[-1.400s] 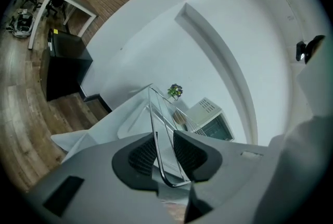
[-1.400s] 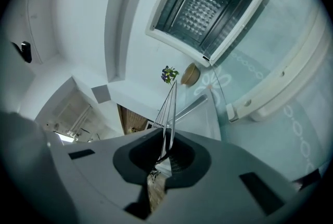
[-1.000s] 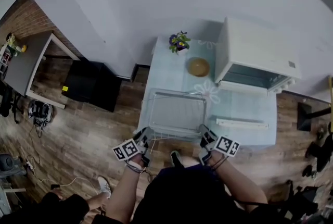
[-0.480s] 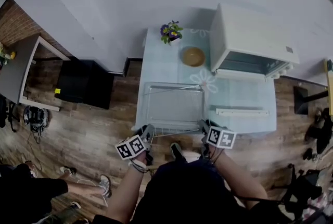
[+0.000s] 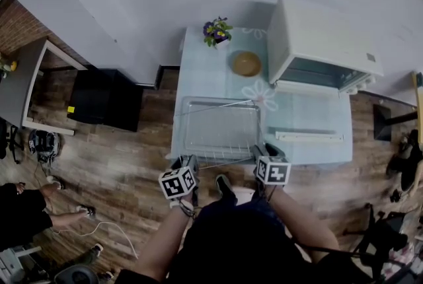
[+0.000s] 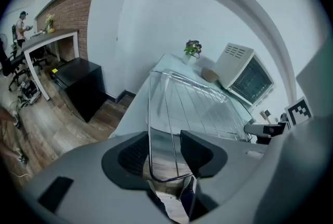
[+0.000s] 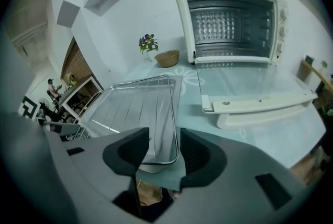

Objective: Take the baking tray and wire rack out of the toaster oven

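Here the left gripper (image 6: pixel 165 151) has its jaws opening, and the near corner loop of the wire rack (image 6: pixel 193 104) stands between them. The wire runs close along one pad, but the pair does not clamp it. The right gripper (image 7: pixel 158 152) is also opening. The rack's other near corner and the pale rim of the baking tray (image 7: pixel 150 168) sit in its gap with room on both sides.

Just ahead of both tools, the rack lies over the tray on the table (image 5: pixel 210 78), and the near edge of the pair is right at the table's front edge. Further ahead and to the right of the right gripper, the toaster oven (image 7: pixel 231 20) stands with its door (image 7: pixel 260 106) folded down. Its cavity looks empty, so the removal seems done and the step in hand is the release.

To do that well:
- Let both pairs of jaws spread fully before either hand moves.
- Draw each tool straight back along its own line, so no pad catches the wire loop.
- Move the two hands together, because a snag on one side could drag the rack and tray over the table edge.
- Do not lift while the wire is inside the gap.
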### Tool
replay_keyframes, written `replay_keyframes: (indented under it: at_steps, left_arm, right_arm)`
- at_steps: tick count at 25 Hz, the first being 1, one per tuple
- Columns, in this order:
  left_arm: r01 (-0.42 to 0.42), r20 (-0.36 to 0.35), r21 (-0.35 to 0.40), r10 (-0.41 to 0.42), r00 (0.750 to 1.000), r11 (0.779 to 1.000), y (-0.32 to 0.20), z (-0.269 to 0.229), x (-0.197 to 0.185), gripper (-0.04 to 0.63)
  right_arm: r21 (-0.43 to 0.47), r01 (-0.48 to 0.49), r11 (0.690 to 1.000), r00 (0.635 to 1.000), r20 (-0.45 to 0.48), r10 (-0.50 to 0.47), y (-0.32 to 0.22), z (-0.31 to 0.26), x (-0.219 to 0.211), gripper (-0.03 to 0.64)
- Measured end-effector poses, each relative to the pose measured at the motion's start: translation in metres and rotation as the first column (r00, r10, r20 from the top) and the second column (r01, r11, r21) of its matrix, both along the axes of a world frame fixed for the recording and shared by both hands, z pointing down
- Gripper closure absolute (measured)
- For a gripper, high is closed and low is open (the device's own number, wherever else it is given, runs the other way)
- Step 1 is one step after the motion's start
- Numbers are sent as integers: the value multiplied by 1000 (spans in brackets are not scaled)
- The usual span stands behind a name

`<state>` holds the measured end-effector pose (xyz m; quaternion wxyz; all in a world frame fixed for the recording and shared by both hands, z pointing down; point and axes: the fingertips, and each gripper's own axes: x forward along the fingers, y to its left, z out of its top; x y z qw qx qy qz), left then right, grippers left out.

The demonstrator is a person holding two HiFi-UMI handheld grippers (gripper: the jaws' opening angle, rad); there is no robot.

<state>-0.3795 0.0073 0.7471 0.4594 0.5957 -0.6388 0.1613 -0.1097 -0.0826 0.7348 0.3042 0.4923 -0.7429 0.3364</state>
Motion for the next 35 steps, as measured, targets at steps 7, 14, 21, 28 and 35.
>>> replay_keyframes:
  at_steps: [7, 14, 21, 28, 35]
  left_arm:
    - [35, 38, 12, -35, 999, 999, 3, -3, -8, 348]
    - [126, 74, 168, -140, 987, 978, -11, -62, -34, 348]
    - [74, 175, 459, -172, 969, 886, -67, -176, -52, 356]
    - [-44, 262, 651, -170, 950, 758, -113, -288, -53, 458]
    - [-223, 415, 767, -199, 888, 602, -119, -395, -42, 502]
  right_arm:
    - [43, 69, 997, 997, -46, -67, -2, -5, -4, 385]
    - [183, 85, 979, 988, 114, -107, -18, -64, -20, 408]
    - [426, 72, 902, 964, 201, -172, -73, -166, -40, 430]
    - [600, 48, 798, 949, 222, -223, -114, -268, -63, 462]
    - [810, 39, 586, 960, 132, -245, -112, -386, -79, 508]
